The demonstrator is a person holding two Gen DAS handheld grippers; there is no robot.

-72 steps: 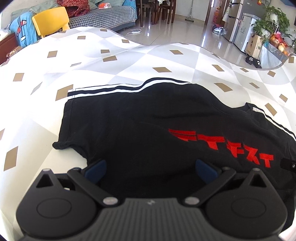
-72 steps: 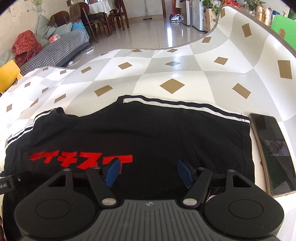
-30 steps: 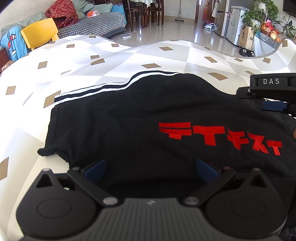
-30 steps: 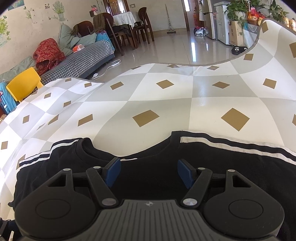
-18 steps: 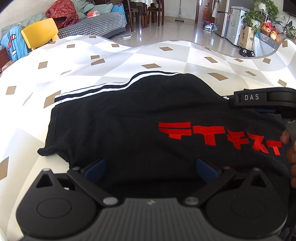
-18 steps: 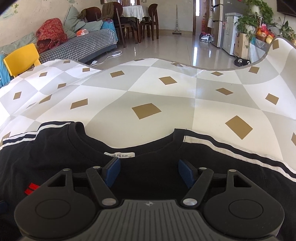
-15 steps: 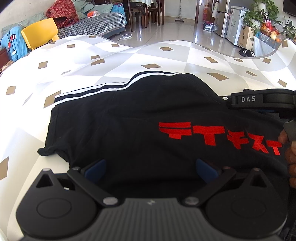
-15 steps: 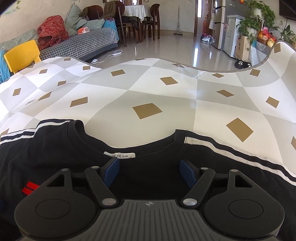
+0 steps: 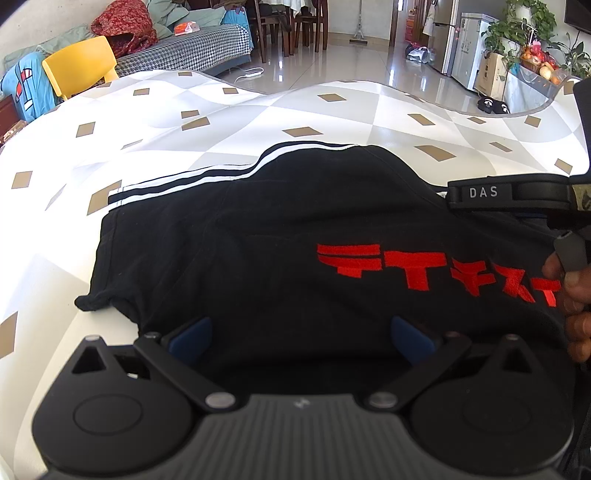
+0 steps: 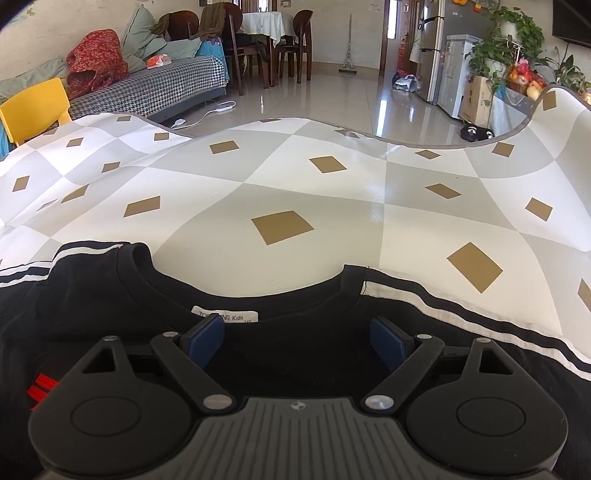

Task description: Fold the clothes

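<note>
Where the glossy tabletop [image 10: 332,206] with its white-and-grey checks and tan diamond patches fills both views, a black cotton T-shirt with red lettering and black-and-white striped trim [image 9: 280,236] lies spread flat on it, its round neckline and white size label toward the far side in the right wrist view. The tabletop's far edge curves in the lens, and sunlight glares on its left part.

The left tongs [image 9: 301,332] hang low over the near part of the shirt, blue pads set wide apart with only loose fabric under them and nothing pinched. The right tongs [image 10: 297,338] hover just short of the neckline label; their jaws are opening, the pads well apart, with flat shirt cloth beneath and no fold gripped between them. In the left wrist view the right tool's black body reaches in from the right edge above the red lettering, a person's fingers [image 9: 572,295] wrapped on its handle.

Beyond the tabletop lies a shiny tiled floor [image 10: 325,96], a houndstooth-covered sofa [image 10: 155,92] heaped with cushions and a red bundle, a yellow plastic chair [image 9: 79,66], dark wooden dining chairs round a white-clothed table [image 10: 264,18], a silver fridge [image 10: 432,48] and leafy potted plants [image 10: 495,48].
</note>
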